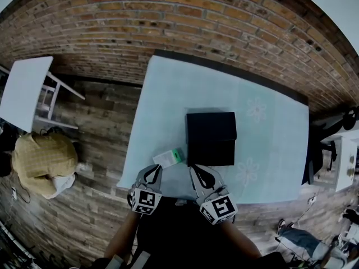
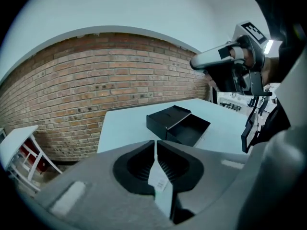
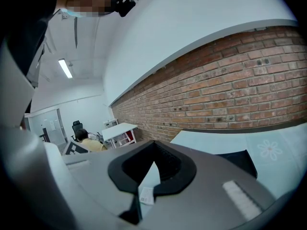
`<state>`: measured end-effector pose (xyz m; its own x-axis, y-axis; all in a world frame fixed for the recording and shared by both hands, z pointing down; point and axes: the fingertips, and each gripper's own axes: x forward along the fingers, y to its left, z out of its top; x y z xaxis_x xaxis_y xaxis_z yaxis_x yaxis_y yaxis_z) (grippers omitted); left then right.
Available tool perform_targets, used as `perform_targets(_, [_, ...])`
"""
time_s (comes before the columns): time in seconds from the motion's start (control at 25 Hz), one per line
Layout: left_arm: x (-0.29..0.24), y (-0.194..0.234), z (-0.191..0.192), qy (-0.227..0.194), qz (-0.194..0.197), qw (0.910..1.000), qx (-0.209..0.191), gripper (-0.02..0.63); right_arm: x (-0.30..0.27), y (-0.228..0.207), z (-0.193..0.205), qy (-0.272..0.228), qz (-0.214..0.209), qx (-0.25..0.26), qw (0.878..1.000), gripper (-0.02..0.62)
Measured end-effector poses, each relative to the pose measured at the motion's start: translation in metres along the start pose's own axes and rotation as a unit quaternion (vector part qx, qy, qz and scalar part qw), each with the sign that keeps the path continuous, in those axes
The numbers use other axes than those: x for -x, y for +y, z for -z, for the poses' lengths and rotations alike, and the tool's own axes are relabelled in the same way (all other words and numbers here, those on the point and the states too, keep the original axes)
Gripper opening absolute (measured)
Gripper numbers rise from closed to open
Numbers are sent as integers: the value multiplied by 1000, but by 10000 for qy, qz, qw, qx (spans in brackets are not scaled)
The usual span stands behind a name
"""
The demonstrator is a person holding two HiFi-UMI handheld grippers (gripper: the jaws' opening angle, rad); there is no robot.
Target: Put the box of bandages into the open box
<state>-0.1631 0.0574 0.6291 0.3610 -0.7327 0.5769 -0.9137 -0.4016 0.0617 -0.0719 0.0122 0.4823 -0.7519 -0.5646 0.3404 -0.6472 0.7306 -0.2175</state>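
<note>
The bandage box point(image 1: 170, 157), small and white with a green end, lies flat on the pale worktop point(image 1: 168, 94) near its front edge. It sits just ahead of the left gripper point(image 1: 155, 169) and a little toward the right gripper point(image 1: 195, 168), apart from both. Neither gripper touches it.

The open box point(image 1: 211, 128) is black and stands just right of the bandage box, with a narrow strip of worktop between them. Its lid is folded back toward the brick wall point(image 1: 168, 15) and its tray faces the person. The right gripper's tips come close to the tray's near left corner.

In the left gripper view the jaws are clenched, tips meeting, with nothing between them. The open box point(image 2: 177, 123) shows beyond them on the worktop. The bandage box does not show in this view. The right gripper point(image 2: 194, 63) hangs in the air at upper right.

In the right gripper view the jaws are also clenched on nothing. A corner of the open box point(image 3: 240, 159) shows to their right.

Left of the worktop, a person in a yellow shirt point(image 1: 45, 161) sits beside a white table point(image 1: 25, 91).
</note>
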Motion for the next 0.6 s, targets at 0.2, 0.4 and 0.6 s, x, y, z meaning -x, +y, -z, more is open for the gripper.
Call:
perform_targets(0.2, [-15,5,26,432,250,9987,-131,45,-5,-1,0,52,27,-36,10000,2])
perform_targets(0.4, [-28,10,41,791,458,9946,-496,101,-10,-4,0,89,75,-62,9999,2])
perform_targets(0.6, [-39,7,59,1202,699,9867,-847,130,-13,-8,2,134,95,-103,9998,2])
